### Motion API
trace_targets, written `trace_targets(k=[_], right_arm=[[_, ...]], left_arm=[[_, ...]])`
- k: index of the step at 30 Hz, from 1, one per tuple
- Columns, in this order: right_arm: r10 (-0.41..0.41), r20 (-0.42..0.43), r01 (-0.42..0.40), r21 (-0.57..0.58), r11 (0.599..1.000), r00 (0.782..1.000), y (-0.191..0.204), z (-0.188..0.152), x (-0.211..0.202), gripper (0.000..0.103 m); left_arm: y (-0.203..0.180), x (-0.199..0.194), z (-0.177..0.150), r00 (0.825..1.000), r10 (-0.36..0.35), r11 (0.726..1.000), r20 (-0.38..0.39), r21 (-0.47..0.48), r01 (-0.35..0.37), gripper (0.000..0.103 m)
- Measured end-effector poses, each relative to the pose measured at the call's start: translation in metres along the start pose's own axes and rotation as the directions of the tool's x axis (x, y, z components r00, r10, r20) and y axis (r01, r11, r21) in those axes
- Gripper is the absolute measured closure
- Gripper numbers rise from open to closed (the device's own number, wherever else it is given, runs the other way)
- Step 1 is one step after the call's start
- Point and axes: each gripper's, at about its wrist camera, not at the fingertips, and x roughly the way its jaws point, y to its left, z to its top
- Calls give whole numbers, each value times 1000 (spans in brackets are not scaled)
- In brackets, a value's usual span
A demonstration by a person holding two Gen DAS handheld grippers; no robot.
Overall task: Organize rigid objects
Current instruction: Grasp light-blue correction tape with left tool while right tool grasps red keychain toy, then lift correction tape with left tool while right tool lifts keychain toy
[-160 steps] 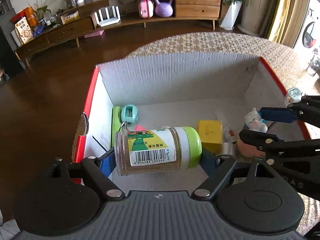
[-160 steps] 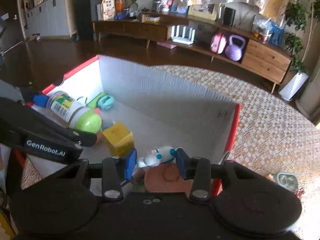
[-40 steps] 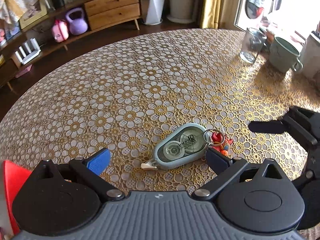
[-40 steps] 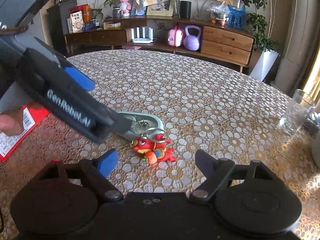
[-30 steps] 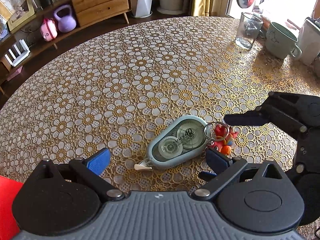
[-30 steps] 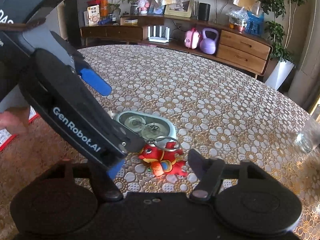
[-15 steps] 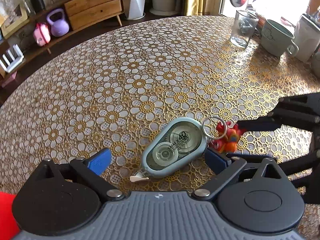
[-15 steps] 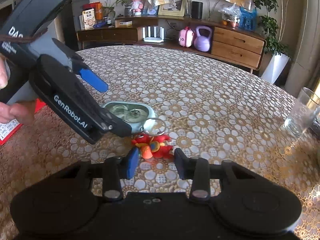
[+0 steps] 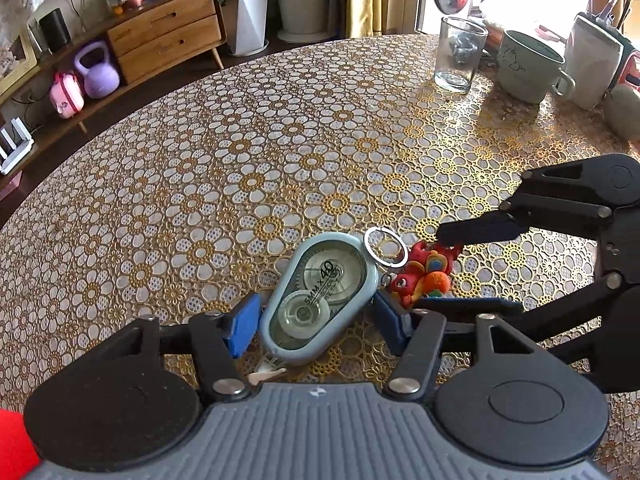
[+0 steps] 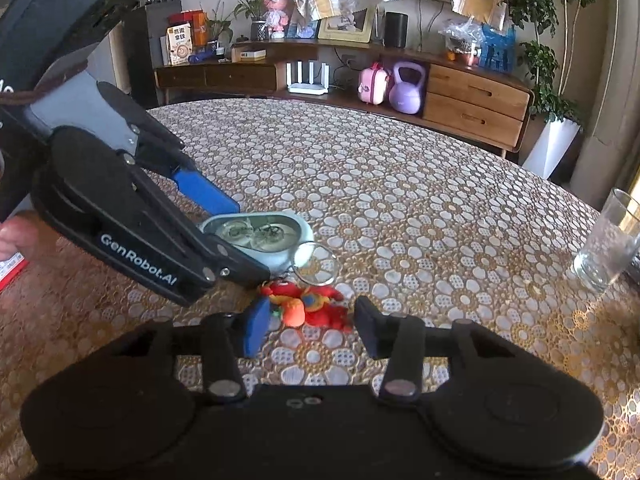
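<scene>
A pale blue correction tape dispenser (image 9: 320,294) lies on the flowered tablecloth (image 9: 248,148). My left gripper (image 9: 316,324) has its pads on both sides of it, closed against it. A red toy keychain (image 9: 424,272) with a metal ring (image 9: 385,247) lies just to its right. In the right wrist view my right gripper (image 10: 310,326) is open, with the red keychain (image 10: 310,306) between its fingers and the dispenser (image 10: 260,236) beyond it.
A drinking glass (image 9: 458,56), a green mug (image 9: 532,66) and a white container (image 9: 596,66) stand at the far right of the table. A red box corner (image 9: 14,444) shows at the lower left. The sideboard (image 10: 400,80) stands behind the table.
My left gripper has moved forward and closed its pads onto the tape dispenser. My right gripper's fingers have spread wider around the keychain.
</scene>
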Motion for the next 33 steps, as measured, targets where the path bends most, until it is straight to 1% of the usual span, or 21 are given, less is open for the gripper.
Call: trace_targets(k=[1, 3, 4, 6, 9, 13, 17, 19, 20, 21, 25, 32, 33], right_arm=[[2, 4, -2, 0, 1000, 1000, 1, 0, 1, 55], [2, 8, -2, 2, 1000, 1000, 2, 0, 2, 55], [3, 9, -3, 5, 1000, 1000, 3, 0, 1, 56], [-1, 9, 0, 4, 1000, 1000, 4, -1, -1, 63], [1, 2, -1, 15, 1000, 1000, 5, -4, -6, 65], [-12, 9, 11, 36, 999, 1000, 6, -11, -18, 65], [-18, 12, 17, 68, 998, 1000, 5, -17, -27, 65], [-35, 8, 34, 66, 997, 999, 5, -20, -30, 65], [-43, 5, 42, 66, 997, 999, 4, -22, -30, 65], [-48, 2, 48, 73, 996, 999, 2, -24, -31, 65], [-46, 3, 46, 109, 993, 999, -4, -31, -37, 65], [-48, 9, 47, 116, 992, 999, -5, -33, -37, 65], [-48, 9, 46, 118, 992, 999, -6, -33, -36, 65]], left_arm=[[0, -1, 0, 1000, 1, 1000, 2, 1, -1, 46], [0, -3, -1, 1000, -1, 1000, 9, 6, 1, 55], [0, -4, -1, 1000, 0, 1000, 10, 9, 0, 56], [-2, -5, -1, 1000, 0, 1000, 12, 15, 0, 59], [-2, -3, 0, 1000, -1, 1000, 7, 13, 1, 61], [-1, -5, -1, 1000, -3, 1000, -7, -3, 3, 61], [-4, -5, 3, 1000, 6, 1000, -3, 0, -6, 60], [-5, -2, 7, 1000, 14, 1000, -11, -9, -14, 55], [-5, -2, 8, 1000, 15, 1000, -13, -14, -15, 47], [-5, -1, 10, 1000, 13, 1000, -12, -17, -14, 45], [-7, 7, 16, 1000, 18, 1000, -19, -21, -18, 45], [-2, 12, 18, 1000, -8, 997, -14, -72, 7, 45], [-3, 12, 17, 1000, -5, 997, -10, -71, 4, 49]])
